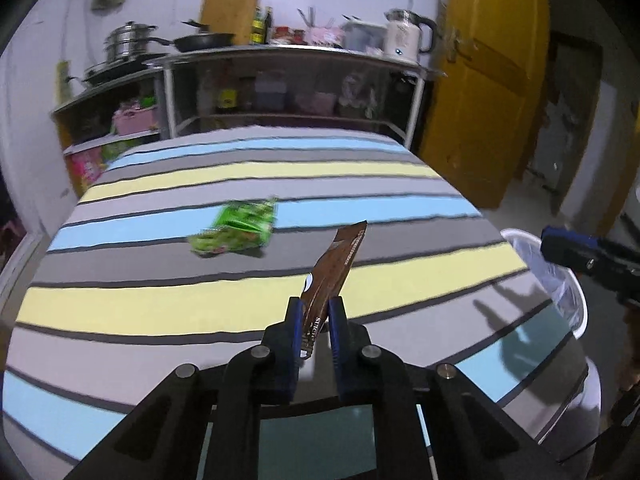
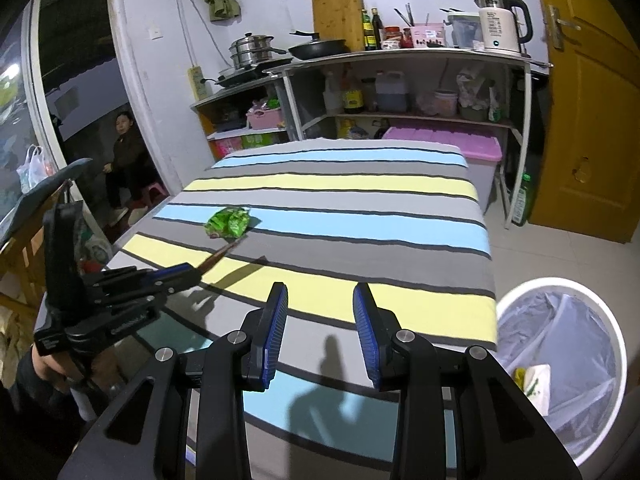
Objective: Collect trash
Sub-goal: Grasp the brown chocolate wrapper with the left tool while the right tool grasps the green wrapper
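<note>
My left gripper (image 1: 315, 305) is shut on a brown wrapper (image 1: 337, 265) and holds it above the striped table (image 1: 160, 308). It also shows in the right wrist view (image 2: 188, 271), at the left, with the wrapper (image 2: 222, 253) sticking out. A green snack bag (image 1: 236, 229) lies on the table's blue and grey stripes; it also shows in the right wrist view (image 2: 229, 222). My right gripper (image 2: 320, 294) is open and empty above the table's near edge. A white trash bin (image 2: 560, 356) with a clear liner stands on the floor at the right, with some trash inside.
A shelf unit (image 2: 400, 60) with pans, bottles and a kettle (image 2: 502, 24) stands behind the table. A yellow door (image 2: 592, 100) is at the right. A person (image 2: 124, 156) sits at the far left. The bin's rim (image 1: 520, 236) shows beside the table.
</note>
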### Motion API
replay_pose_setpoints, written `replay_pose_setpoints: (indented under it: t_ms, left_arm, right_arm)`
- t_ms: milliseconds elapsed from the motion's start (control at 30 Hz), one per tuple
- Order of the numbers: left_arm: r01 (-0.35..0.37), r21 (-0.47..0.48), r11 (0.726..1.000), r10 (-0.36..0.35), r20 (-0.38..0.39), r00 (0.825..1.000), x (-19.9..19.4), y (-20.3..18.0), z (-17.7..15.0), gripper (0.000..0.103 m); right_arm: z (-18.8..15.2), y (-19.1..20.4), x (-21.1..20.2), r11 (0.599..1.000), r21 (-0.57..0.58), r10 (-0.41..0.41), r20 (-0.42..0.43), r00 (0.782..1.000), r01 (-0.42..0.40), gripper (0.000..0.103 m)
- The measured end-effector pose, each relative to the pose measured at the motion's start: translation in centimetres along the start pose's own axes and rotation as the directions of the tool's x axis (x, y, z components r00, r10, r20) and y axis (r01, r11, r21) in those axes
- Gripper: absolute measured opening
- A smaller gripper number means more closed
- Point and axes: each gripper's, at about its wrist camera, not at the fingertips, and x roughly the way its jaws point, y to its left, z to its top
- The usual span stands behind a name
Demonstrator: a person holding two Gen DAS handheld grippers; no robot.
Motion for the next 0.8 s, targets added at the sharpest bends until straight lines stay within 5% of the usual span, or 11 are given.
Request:
replay_pose_setpoints:
  t_ms: [567, 800]
  left_arm:
    - [-0.085, -0.174, 0.981, 0.095, 0.051, 0.994, -3.6, 8.5, -1.8, 0.008]
    - [-0.082, -0.217, 0.973, 0.099, 0.07, 0.993, -4.3, 11.1, -2.6, 0.008]
  right_arm:
    - [4.0, 7.7, 7.7, 0.978, -0.166, 0.118, -0.065, 0.991, -0.127, 0.035]
    - [5.2, 11.2, 12.8, 0.949, -0.285, 0.104, -0.126, 0.987, -0.137, 0.035]
